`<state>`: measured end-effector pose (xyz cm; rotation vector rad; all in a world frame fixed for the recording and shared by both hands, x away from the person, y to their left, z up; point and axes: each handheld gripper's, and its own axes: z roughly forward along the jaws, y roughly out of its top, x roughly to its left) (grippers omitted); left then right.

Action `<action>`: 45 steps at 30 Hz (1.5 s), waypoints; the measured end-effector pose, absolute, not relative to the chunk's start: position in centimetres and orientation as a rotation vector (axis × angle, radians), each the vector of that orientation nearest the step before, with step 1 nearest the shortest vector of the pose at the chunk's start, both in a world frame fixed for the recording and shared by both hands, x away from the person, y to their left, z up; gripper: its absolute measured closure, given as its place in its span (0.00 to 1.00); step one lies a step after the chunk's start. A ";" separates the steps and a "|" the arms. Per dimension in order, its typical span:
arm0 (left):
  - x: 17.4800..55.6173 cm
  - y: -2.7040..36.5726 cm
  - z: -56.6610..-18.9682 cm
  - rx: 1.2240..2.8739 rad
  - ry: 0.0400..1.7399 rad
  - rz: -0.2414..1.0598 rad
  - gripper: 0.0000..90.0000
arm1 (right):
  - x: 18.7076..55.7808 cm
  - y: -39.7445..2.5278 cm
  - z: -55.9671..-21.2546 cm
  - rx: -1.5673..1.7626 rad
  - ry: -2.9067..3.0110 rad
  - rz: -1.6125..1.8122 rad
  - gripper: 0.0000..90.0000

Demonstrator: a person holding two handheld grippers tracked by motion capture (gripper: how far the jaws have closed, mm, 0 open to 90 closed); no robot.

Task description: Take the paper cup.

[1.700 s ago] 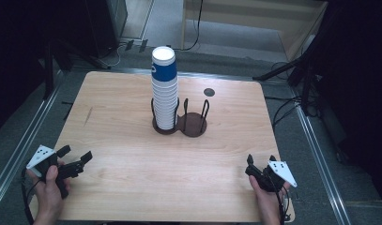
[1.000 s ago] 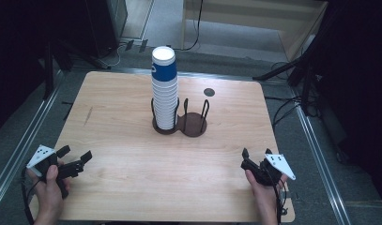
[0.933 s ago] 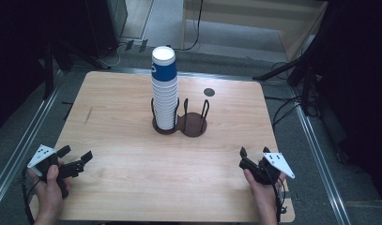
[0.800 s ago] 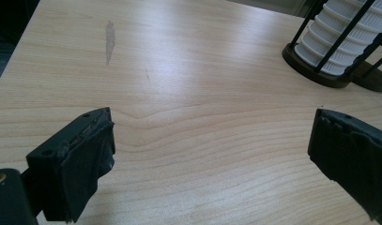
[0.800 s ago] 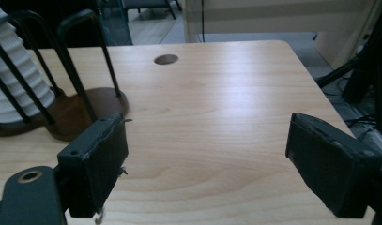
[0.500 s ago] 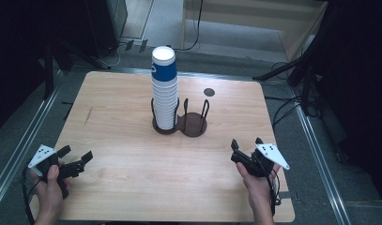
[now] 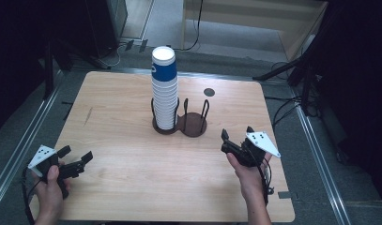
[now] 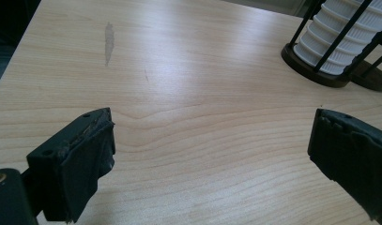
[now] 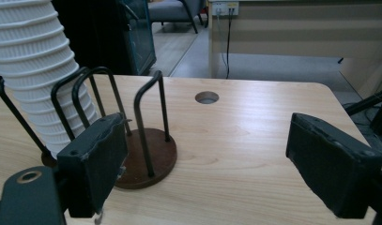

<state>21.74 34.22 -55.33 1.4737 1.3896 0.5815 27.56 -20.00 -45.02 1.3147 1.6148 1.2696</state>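
High view | tall stack of white ribbed paper cups (image 7: 164, 91) upright in dark wire holder (image 7: 179, 124), mid-tabletop (image 7: 132, 178) | my right tool (image 7: 235, 144) wide, aimed there | left tool (image 7: 76, 161) wide, idle near edge.

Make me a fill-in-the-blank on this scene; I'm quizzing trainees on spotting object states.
1. The stack of cups stands in the ____ ring of the holder.
2. The top cup's band is ____.
3. The right claw has its jaws ____.
4. The left claw holds ____.

Missing words: left; blue; open; nothing
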 end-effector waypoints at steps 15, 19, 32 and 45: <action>21.7 34.2 -55.3 1.477 1.385 0.578 0.02 | 28.9 -16.8 -42.9 1.269 1.654 1.297 0.10; 21.8 34.3 -55.3 1.477 1.385 0.575 0.02 | 29.2 -16.0 -42.5 1.261 1.660 1.309 0.09; 21.8 34.3 -55.4 1.474 1.384 0.569 0.02 | 30.3 -14.1 -41.4 1.241 1.677 1.332 0.09; 21.8 34.4 -55.4 1.473 1.382 0.562 0.02 | 31.2 -11.7 -40.5 1.209 1.702 1.349 0.09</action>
